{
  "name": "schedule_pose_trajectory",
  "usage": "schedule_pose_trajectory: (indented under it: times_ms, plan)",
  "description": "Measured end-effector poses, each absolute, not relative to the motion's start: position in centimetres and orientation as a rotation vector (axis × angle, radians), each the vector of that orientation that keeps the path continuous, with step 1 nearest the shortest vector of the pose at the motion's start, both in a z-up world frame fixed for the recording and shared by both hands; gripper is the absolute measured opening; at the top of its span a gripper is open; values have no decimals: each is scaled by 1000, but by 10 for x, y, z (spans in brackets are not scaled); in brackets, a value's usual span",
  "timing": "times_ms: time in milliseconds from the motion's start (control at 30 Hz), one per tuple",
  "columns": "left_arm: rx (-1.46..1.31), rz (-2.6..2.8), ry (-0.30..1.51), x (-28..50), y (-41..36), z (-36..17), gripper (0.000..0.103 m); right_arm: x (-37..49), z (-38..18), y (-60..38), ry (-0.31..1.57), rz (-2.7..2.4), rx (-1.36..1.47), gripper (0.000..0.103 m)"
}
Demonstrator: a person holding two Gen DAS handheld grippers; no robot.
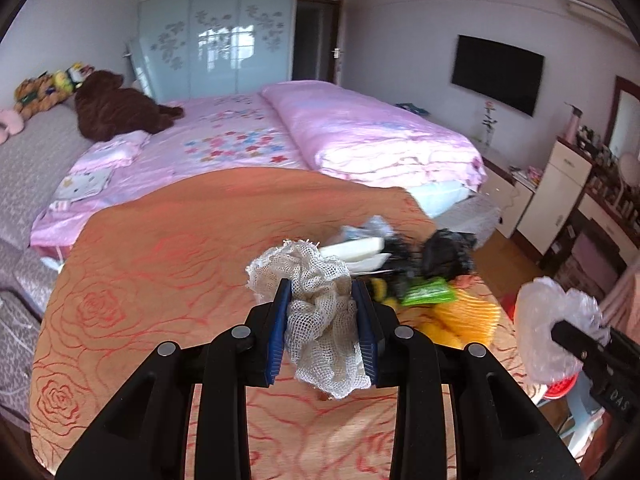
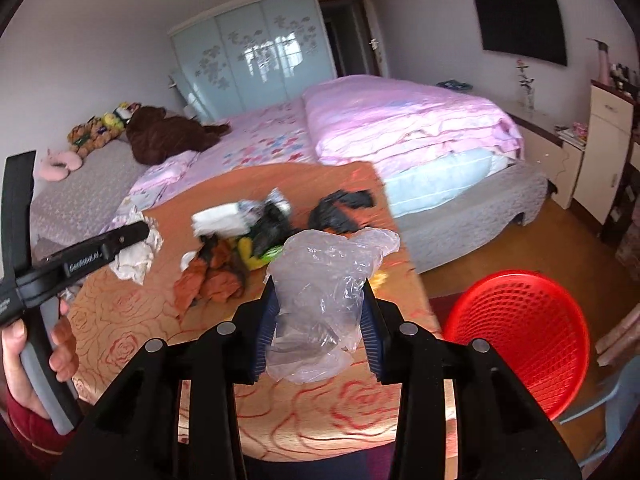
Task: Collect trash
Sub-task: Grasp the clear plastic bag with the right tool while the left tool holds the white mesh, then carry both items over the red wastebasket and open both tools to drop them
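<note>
Crumpled mesh rag (image 1: 320,312), filmy plastic bag (image 2: 320,300)

Both grippers are chunky black plastic: the left gripper (image 1: 323,328) and right gripper (image 2: 320,332) each have ribbed blue pads (image 1: 277,340) and round silver screws (image 1: 241,332) on the linkage arms. White lettering runs along the side. The handle has a grey strip, and the person's left hand (image 2: 36,360) shows a dark red sleeve (image 2: 28,428).

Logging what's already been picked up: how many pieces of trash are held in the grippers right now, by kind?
White mesh netting, in the left gripper: 1
Clear plastic bag, in the right gripper: 1
Total: 2
</note>
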State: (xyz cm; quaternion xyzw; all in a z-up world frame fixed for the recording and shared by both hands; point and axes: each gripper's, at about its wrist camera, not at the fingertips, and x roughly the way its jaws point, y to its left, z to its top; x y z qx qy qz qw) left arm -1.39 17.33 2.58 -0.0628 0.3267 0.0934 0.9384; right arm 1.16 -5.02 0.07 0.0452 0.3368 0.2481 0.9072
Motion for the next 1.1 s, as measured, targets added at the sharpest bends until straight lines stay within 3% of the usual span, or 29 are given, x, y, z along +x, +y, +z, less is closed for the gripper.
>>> schedule_pose_trajectory:
  times_ms: [567, 1100]
  plan:
    - [-63, -18, 702, 25, 77, 17, 29, 35, -3, -151, 670, 279, 152, 37]
    - [20, -207, 783, 69, -27, -12, 29, 54, -42, -223, 726, 117, 195, 37]
